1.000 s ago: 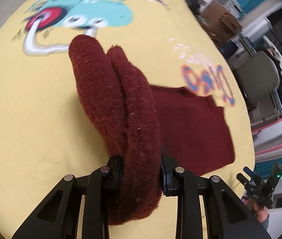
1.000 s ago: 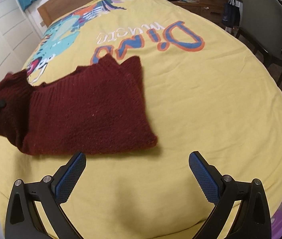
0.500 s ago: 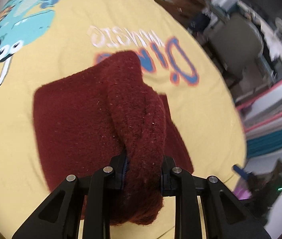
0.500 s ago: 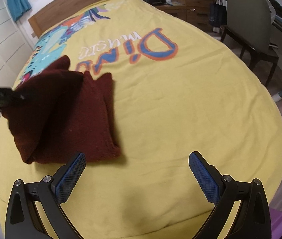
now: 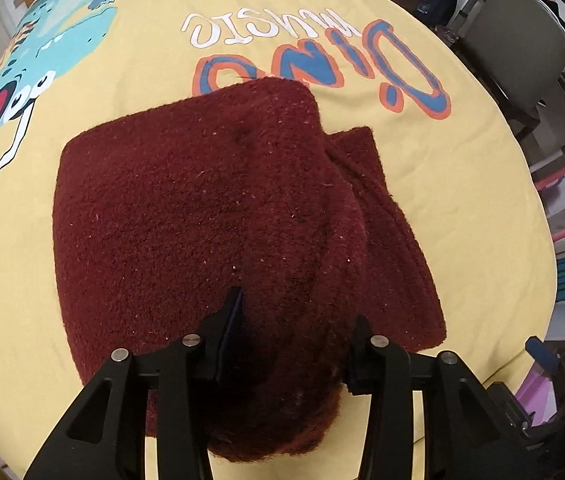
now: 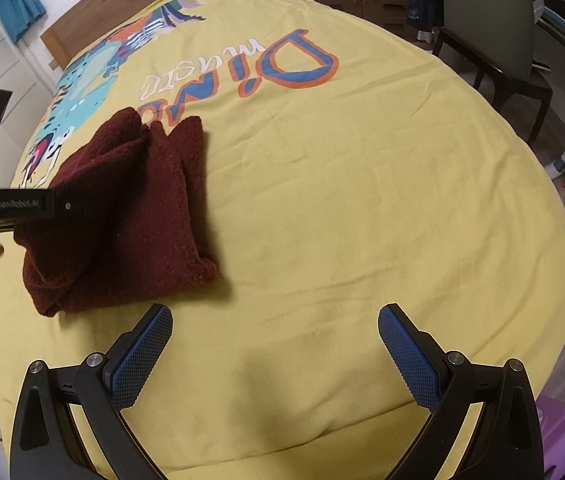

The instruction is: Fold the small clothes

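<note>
Dark red knitted sweater [image 5: 210,208] lies folded over on the yellow bedspread [image 6: 362,200], toward its left side, just below the "Dino music" lettering [image 5: 322,56] and beside the cartoon dinosaur print [image 6: 94,76]. Left gripper [image 5: 294,328] has its jaws partly apart, with a thick fold of the sweater bunched between them; whether they press it, cannot tell. Right gripper [image 6: 274,344] hangs over bare bedspread near the front edge, jaws wide apart, blue pads [image 6: 142,356] showing, nothing between them. Grey chair [image 6: 494,28] stands off the bed's far right corner.
</note>
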`<state>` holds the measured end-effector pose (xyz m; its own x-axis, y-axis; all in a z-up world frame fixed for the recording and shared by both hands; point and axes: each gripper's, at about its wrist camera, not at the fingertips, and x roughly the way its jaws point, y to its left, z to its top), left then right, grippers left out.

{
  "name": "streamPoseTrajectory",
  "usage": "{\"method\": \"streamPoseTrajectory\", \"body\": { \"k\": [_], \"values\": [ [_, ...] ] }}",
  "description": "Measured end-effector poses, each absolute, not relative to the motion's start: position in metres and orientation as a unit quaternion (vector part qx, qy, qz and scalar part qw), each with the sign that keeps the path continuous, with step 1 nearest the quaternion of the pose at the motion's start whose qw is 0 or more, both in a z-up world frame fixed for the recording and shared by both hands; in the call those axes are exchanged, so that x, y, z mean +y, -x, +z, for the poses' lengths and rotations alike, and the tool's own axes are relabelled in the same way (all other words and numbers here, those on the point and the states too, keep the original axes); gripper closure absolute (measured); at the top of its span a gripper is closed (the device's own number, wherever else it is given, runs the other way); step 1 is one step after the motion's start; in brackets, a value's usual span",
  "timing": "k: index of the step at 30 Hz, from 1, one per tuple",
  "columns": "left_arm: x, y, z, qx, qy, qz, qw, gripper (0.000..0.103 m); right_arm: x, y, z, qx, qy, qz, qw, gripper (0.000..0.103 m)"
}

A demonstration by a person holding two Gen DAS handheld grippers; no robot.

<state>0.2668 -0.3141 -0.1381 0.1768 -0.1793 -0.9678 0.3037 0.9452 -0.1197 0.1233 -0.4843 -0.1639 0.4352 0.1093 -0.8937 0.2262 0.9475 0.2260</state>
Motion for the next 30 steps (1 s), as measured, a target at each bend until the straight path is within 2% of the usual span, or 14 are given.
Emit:
{"method": "streamPoseTrajectory", "body": {
  "k": [3, 5, 10, 18, 30],
  "values": [
    [-0.310, -0.264, -0.126, 0.624, -0.033, -0.165, 0.763, 0.047, -0.484, -0.123, -0.162, 0.530, -0.153, -0.036, 0.834, 0.000],
    [-0.308, -0.263, -0.117, 0.621, -0.021, -0.177, 0.763, 0.026, -0.483, -0.122, -0.159, 0.528, -0.149, -0.036, 0.835, 0.000],
    [-0.303, -0.261, -0.086, 0.598, -0.002, -0.200, 0.776, 0.006, -0.480, -0.124, -0.155, 0.527, -0.150, -0.030, 0.836, 0.000],
    [-0.268, -0.268, -0.047, 0.576, 0.018, -0.185, 0.796, 0.002, -0.457, -0.145, -0.124, 0.518, -0.124, 0.000, 0.846, 0.000],
    [-0.155, -0.261, -0.065, 0.586, 0.035, -0.102, 0.803, 0.002, -0.388, -0.235, -0.072, 0.521, -0.086, 0.081, 0.845, 0.000]
  ]
}}
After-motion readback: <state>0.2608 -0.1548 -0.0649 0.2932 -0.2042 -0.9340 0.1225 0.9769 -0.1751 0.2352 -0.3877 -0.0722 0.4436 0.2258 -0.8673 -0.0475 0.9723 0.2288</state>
